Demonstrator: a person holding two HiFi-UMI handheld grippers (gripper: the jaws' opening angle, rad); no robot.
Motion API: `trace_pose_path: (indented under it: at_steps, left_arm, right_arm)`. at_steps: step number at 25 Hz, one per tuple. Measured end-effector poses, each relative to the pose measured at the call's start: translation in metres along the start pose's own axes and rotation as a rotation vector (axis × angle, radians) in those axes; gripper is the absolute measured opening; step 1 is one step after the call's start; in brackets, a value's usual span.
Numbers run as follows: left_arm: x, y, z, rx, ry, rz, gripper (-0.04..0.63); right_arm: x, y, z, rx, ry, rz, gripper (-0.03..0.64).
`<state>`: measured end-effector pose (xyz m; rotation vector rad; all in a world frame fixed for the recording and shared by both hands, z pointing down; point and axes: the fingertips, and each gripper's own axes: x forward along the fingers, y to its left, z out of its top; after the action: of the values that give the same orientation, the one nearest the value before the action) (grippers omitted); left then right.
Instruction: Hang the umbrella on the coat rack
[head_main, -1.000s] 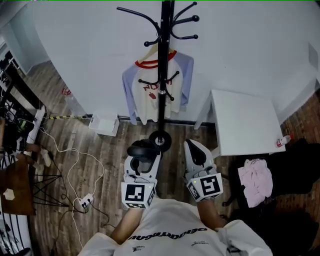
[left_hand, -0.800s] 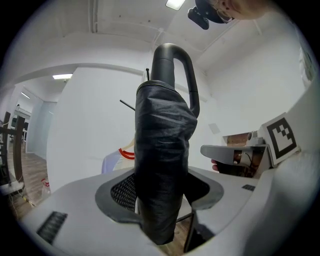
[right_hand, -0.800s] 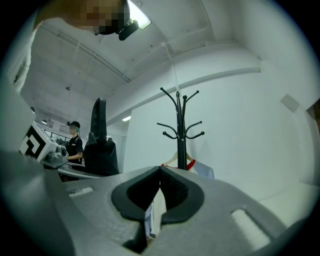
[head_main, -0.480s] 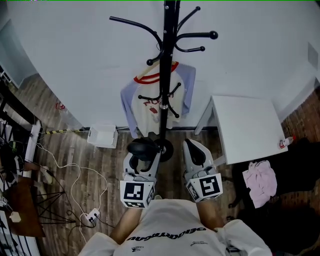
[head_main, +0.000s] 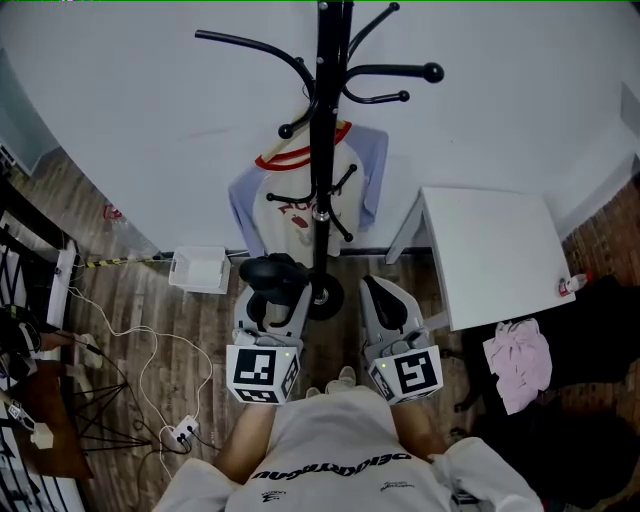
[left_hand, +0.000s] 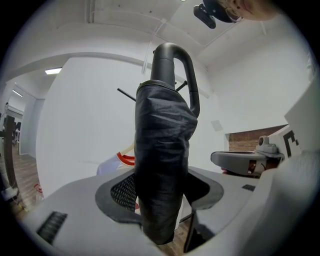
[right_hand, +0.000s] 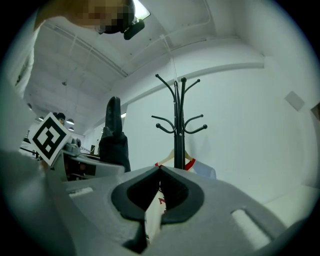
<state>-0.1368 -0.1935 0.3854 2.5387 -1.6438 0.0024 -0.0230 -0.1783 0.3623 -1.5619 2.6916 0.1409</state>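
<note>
Left gripper view showed our left gripper (left_hand: 160, 191) clamped on the folded black umbrella (left_hand: 162, 150), its hooked handle up. We judged the step to be the approach to the coat rack (head_main: 322, 160) at twelve o'clock; the next move called for lifting the handle over an arm. Only the head view showed the white surface (head_main: 490, 250) at three o'clock. Our right gripper (head_main: 392, 300) was closed and empty.
</note>
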Motion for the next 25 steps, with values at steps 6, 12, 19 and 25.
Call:
trace_pose_path:
  at_steps: [6,12,19,25]
  left_arm:
    - [0.026,0.004,0.019,0.026,0.01,0.009,0.241]
    - [0.049,0.009,0.043,0.049,-0.013,0.034,0.241]
    - [0.074,0.029,0.066,0.08,-0.011,0.051,0.242]
    - [0.095,0.044,0.076,0.118,0.013,0.066,0.242]
  right_arm:
    - [0.01,-0.018,-0.001,0.002,-0.018,0.024,0.0]
    - [0.014,-0.026,-0.002,-0.04,-0.021,0.037,0.0]
    - [0.018,-0.037,-0.004,-0.051,-0.024,0.039,0.0]
    - [0.024,-0.044,-0.007,-0.051,-0.019,0.039,0.0]
